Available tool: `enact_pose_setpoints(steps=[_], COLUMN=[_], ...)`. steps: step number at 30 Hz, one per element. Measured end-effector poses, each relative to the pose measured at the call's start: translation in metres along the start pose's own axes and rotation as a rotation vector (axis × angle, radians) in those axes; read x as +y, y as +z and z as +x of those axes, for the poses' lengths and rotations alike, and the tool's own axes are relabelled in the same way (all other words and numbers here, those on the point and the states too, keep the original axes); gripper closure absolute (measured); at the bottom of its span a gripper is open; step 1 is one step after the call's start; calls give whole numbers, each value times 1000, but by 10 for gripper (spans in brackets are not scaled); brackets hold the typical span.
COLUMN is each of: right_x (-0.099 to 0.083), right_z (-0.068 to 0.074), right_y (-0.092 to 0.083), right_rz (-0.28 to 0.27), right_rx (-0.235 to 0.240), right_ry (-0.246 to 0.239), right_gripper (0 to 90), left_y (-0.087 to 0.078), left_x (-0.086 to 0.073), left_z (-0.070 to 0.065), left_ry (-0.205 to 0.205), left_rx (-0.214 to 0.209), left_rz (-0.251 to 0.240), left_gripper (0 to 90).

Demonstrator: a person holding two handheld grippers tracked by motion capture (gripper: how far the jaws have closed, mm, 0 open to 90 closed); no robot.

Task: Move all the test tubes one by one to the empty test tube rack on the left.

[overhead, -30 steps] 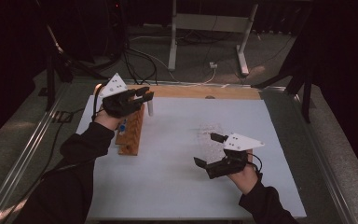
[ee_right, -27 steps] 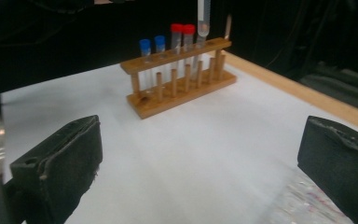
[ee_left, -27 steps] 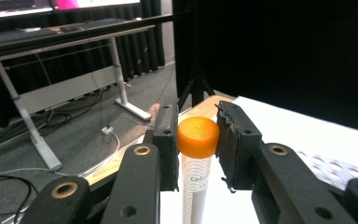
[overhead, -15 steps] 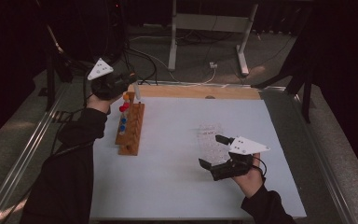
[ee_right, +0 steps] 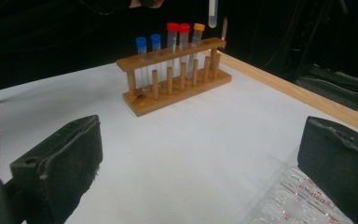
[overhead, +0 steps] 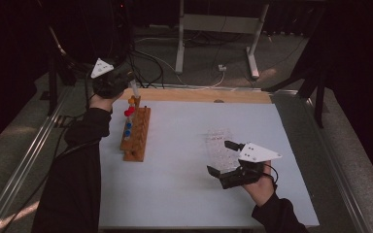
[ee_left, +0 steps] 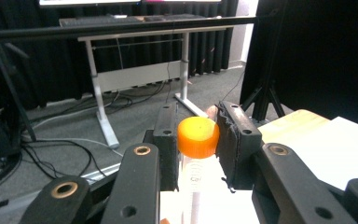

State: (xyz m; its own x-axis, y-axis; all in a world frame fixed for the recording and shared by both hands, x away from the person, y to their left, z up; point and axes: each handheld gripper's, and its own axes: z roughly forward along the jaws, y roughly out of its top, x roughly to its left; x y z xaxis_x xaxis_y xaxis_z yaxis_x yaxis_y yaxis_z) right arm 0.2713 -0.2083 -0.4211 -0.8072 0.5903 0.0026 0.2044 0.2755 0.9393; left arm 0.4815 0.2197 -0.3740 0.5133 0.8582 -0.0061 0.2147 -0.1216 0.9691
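Observation:
A wooden test-tube rack (overhead: 137, 136) stands on the left of the white table and holds several capped tubes, blue, red and orange (ee_right: 172, 39). My left gripper (overhead: 112, 81) hovers over the rack's far end, shut on a clear test tube (overhead: 135, 90) just under its orange cap (ee_left: 198, 136). The tube's rounded bottom (ee_right: 212, 13) hangs above the rack's far end. My right gripper (overhead: 219, 157) rests low at the right front, open with nothing between its pads (ee_right: 60, 163).
A clear plastic bag (overhead: 219, 141) with red print lies on the table just beyond my right gripper. A wooden strip (overhead: 199, 95) edges the table's far side. Behind it are cables on the floor and a white desk frame (overhead: 213, 29).
My left gripper has moved from above the rack's middle toward the far left corner, carrying the orange-capped tube. The right gripper has stayed in place.

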Motion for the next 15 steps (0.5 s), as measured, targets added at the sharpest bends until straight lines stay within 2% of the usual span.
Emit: enact_pose_setpoints(steps=[6, 8, 10, 15], right_x=[0, 1, 1, 1], right_z=[0, 1, 1, 1], right_y=[-1, -1, -1, -2], right_rz=[-3, -1, -2, -1], right_rx=[4, -2, 4, 1], right_ry=[0, -8, -2, -7], right_gripper=[2, 2, 2, 2], left_y=[5, 6, 8, 10], left_x=[-9, -12, -14, -23], left_z=[6, 6, 7, 8], left_ry=[-18, -5, -20, -21], left_rx=[21, 37, 35, 39], left_rz=[20, 25, 33, 58], left_gripper=[716, 716, 716, 716])
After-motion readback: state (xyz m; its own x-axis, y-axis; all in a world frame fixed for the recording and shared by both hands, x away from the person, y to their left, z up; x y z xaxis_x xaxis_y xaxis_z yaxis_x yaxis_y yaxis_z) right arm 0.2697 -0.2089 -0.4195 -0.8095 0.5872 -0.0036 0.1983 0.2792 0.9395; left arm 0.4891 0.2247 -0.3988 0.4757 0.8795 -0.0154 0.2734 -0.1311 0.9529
